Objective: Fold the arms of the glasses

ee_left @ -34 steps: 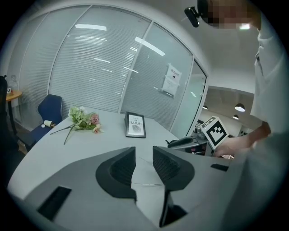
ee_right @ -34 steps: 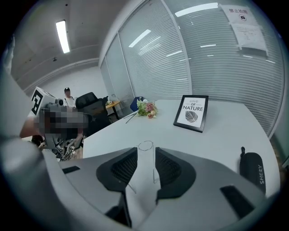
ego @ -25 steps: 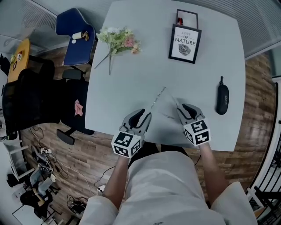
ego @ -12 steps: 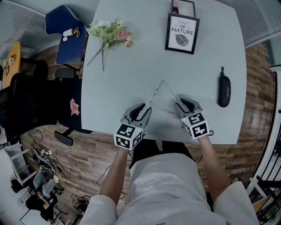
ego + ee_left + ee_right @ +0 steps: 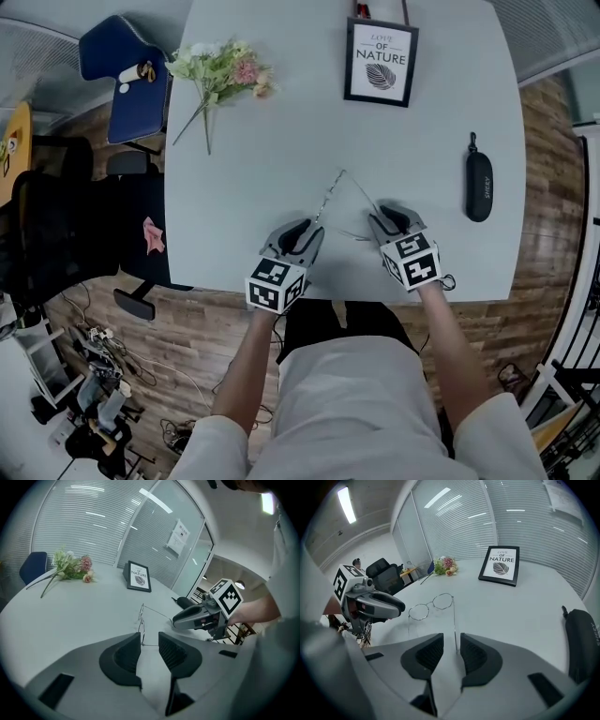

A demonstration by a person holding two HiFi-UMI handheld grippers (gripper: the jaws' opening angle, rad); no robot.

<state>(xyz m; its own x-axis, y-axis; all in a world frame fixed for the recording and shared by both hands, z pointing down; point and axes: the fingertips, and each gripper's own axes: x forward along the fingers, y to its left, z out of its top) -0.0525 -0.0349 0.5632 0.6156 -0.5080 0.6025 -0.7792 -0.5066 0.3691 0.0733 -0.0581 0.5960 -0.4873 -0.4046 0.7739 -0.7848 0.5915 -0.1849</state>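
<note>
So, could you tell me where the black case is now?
In the head view the black case lies at the right of the table, right of the glasses.

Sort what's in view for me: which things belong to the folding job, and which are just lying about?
Job:
glasses
left gripper, jaws apart
right gripper, jaws closing, a glasses arm between them

Lying about:
flowers
framed print
case
blue chair
</note>
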